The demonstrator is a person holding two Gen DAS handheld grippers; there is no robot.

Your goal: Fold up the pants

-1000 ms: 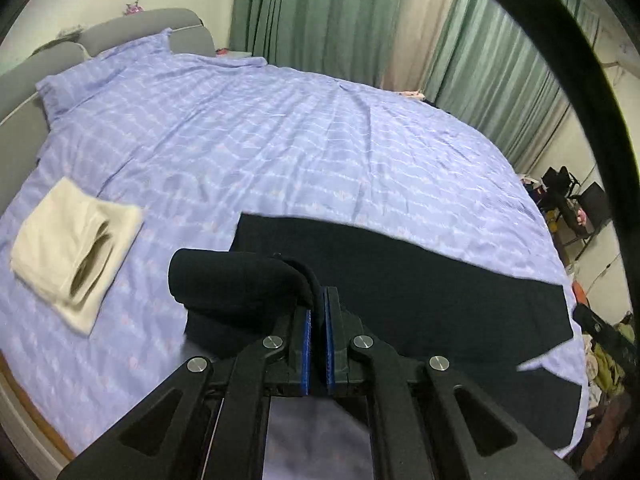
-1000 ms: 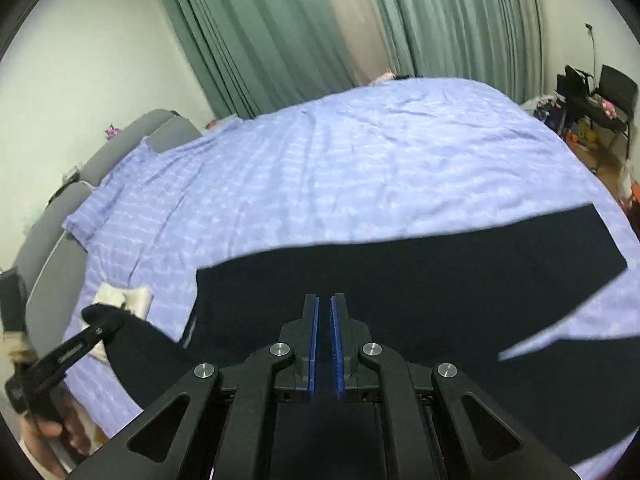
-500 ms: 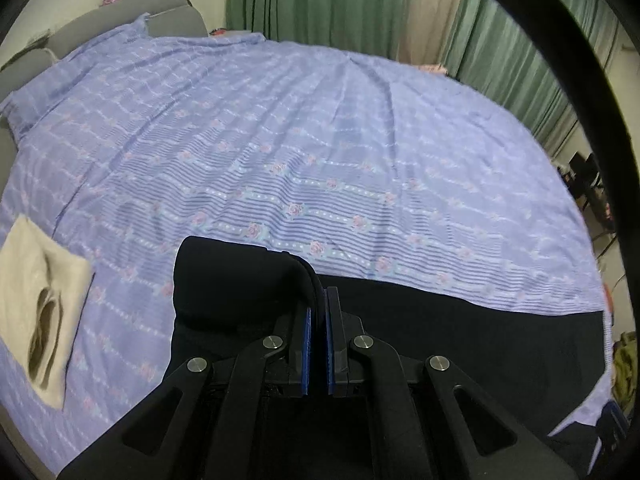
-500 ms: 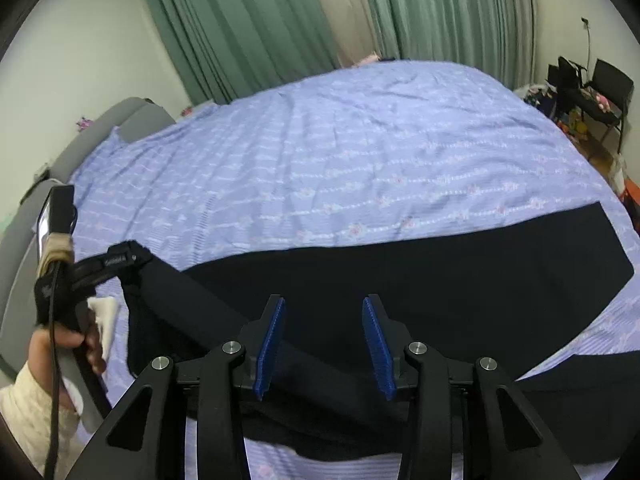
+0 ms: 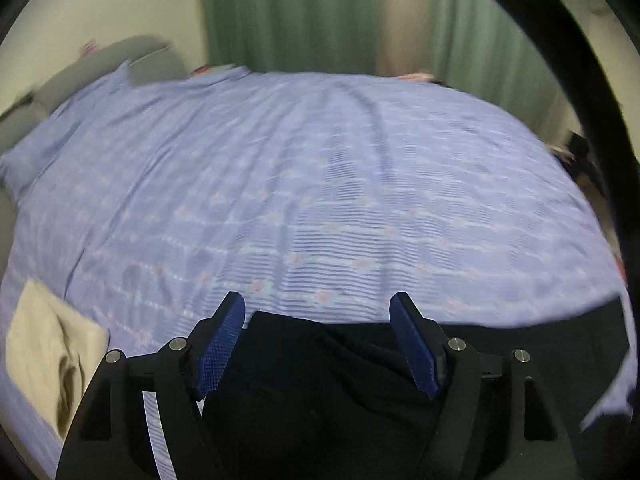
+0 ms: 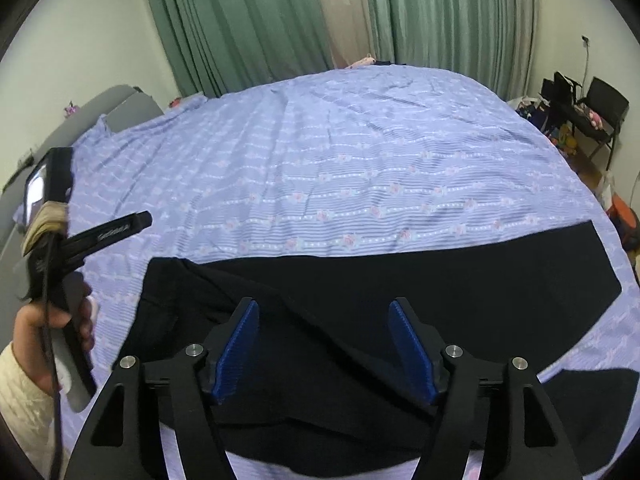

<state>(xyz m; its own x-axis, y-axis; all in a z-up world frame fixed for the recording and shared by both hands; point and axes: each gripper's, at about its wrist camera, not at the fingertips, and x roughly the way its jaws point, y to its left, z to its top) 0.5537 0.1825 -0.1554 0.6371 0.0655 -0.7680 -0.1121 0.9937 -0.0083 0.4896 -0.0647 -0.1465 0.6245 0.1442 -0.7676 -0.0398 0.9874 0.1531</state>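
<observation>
Black pants [image 6: 400, 284] lie spread across the near part of a bed with a lilac patterned sheet [image 6: 340, 152], one leg reaching to the right. In the right wrist view my right gripper [image 6: 324, 320] hovers over the folded waist end, jaws opening, blue pads apart and nothing pressed between them. In the blurred left wrist view my left gripper [image 5: 318, 312] is also opening above the pants [image 5: 320, 380], whose upper edge lies between its pads without being pinched. The left gripper [image 6: 144, 220] also shows from the side at the left of the right wrist view, held by a hand [image 6: 52, 320].
A folded cream garment [image 5: 48, 352] lies on the sheet at the left. A grey headboard [image 6: 120, 104] stands at the far left, green curtains [image 6: 260, 20] behind the bed. A chair and clutter [image 6: 580, 112] sit on the floor at the right.
Both grippers have opened and let go of the black fabric, which now lies on the bed. The left gripper carried its fold over toward the right before releasing it.
</observation>
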